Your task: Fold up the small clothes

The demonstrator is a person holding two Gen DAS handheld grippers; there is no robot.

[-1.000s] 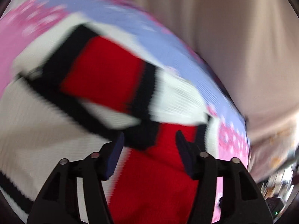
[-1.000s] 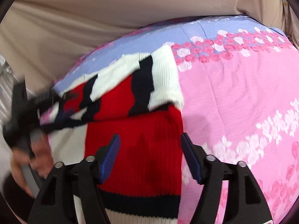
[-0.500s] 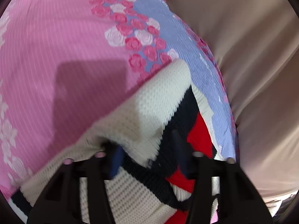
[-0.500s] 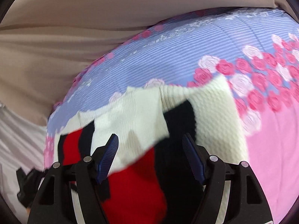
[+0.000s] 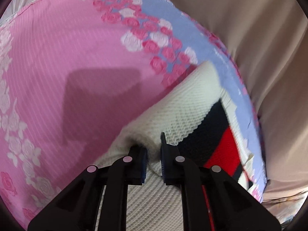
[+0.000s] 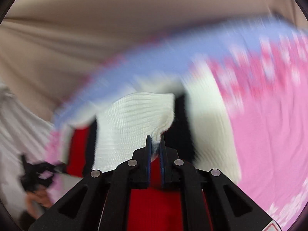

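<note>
In the left wrist view, the left gripper (image 5: pixel 154 150) has clamped down on a bunched fold of the cream, navy and red knit sweater (image 5: pixel 184 104), which lies on the pink floral bedspread (image 5: pixel 63 61). In the blurred right wrist view, the right gripper (image 6: pixel 155 144) is closing, its jaws pinching the sweater's cream edge (image 6: pixel 134 119) between the pads.

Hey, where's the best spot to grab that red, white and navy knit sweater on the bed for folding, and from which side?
Take the sweater by its cream edge folds, from above and angled down. It lies flat on the bedspread, so only bunched edges give the fingers purchase. Both the left gripper and right gripper already pinch such folds.
</note>
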